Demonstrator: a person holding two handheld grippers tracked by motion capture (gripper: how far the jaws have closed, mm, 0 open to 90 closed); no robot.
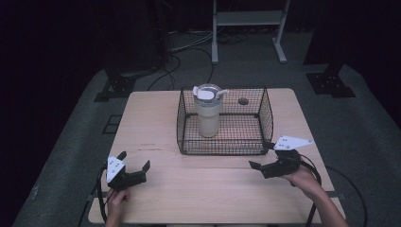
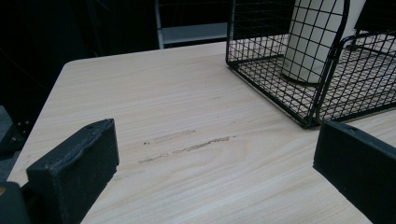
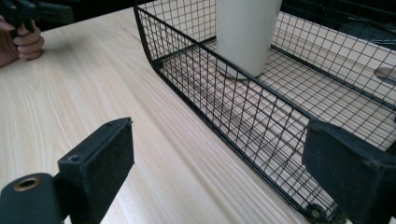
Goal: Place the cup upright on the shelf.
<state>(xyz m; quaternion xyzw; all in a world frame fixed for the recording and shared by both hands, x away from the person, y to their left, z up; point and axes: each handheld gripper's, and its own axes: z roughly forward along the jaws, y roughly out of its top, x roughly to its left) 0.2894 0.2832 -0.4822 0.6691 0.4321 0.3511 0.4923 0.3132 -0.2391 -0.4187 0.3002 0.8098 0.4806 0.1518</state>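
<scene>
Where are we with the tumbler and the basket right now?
Looks done: the cream tumbler stands upright inside the wire basket, lid on. In hand: nothing; the left tool and right tool are both open and empty near the table's front edge, the right one close to the basket's corner. What remains can't be told; neither tool touches the tumbler.

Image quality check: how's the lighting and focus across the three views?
High view: dim, dark surround, table lit, tumbler readable. Left gripper view: wood grain sharp, wire basket crisp, dark background. Right gripper view: evenly lit, mesh sharp, near black jaws slightly soft.
</scene>
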